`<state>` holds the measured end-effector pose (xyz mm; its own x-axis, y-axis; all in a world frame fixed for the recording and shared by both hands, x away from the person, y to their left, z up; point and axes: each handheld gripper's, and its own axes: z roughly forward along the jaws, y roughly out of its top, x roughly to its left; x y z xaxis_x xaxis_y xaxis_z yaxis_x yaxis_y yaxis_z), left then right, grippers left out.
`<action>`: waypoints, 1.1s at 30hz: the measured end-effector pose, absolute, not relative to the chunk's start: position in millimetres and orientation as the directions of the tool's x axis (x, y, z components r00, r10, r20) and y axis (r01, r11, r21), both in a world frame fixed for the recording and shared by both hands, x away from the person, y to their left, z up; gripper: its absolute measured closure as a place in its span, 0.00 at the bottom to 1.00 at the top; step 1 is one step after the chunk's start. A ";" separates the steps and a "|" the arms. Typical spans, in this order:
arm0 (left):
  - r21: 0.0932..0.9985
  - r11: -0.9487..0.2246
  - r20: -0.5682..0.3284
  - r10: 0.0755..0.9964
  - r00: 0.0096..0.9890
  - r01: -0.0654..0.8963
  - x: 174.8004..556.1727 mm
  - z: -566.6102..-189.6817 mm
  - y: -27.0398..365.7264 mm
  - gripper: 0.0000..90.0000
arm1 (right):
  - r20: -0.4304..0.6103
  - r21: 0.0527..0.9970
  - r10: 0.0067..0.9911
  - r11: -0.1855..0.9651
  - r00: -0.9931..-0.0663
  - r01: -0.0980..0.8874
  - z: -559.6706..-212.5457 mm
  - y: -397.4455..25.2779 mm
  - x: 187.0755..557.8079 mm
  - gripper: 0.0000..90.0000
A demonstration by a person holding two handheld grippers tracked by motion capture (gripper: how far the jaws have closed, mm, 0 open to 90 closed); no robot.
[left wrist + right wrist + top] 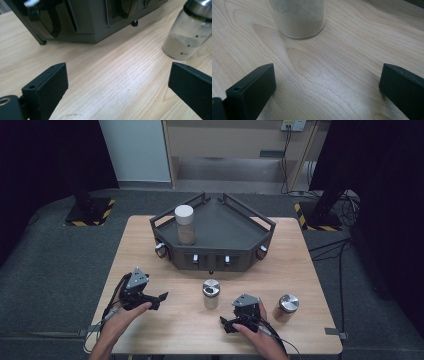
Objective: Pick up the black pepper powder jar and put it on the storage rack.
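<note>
Two claws, both wide and empty, hover low over the surface (165, 320). The middle jar (211, 293) stands just ahead of my right claw (231, 324) and right of my left claw (159, 299). I judge I'm approaching; next, close on it.

Left hand (131, 312): comes in from the bottom left and holds the left gripper.
Left gripper (161, 298): low over the table, points to the right, jaws wide apart, nothing between them.
Right hand (255, 326): comes in from the bottom right and holds the right gripper.
Right gripper (226, 324): low over the table, points to the left, jaws wide apart, nothing between them.
Gap: the two grippers are well apart.
</note>
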<state>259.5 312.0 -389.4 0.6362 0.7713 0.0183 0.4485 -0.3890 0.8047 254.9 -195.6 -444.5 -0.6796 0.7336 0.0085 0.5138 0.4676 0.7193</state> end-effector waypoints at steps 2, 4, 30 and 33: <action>0.800 -0.391 0.017 0.774 0.633 0.455 258.0 -392.4 311.3 0.02 | 0.009 0.719 0.734 0.467 -0.680 0.514 -444.6 -195.6 254.9 0.01; 0.796 -0.390 0.014 0.777 0.630 0.464 256.8 -395.8 311.0 0.02 | 0.009 0.719 0.734 0.468 -0.680 0.514 -444.5 -195.6 254.9 0.01; 0.736 -0.352 -0.040 0.830 0.556 0.578 247.4 -430.2 313.2 0.02 | 0.008 0.719 0.734 0.467 -0.679 0.514 -444.6 -195.5 254.8 0.01; 0.726 -0.352 -0.037 0.837 0.546 0.590 249.3 -430.8 310.3 0.02 | 0.009 0.719 0.734 0.467 -0.679 0.514 -444.5 -195.5 254.9 0.01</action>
<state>249.3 310.3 -430.8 0.5458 0.8371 -0.0375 0.5903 -0.3524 0.7262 254.9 -195.5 -444.5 -0.6794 0.7338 0.0087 0.5140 0.4674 0.7193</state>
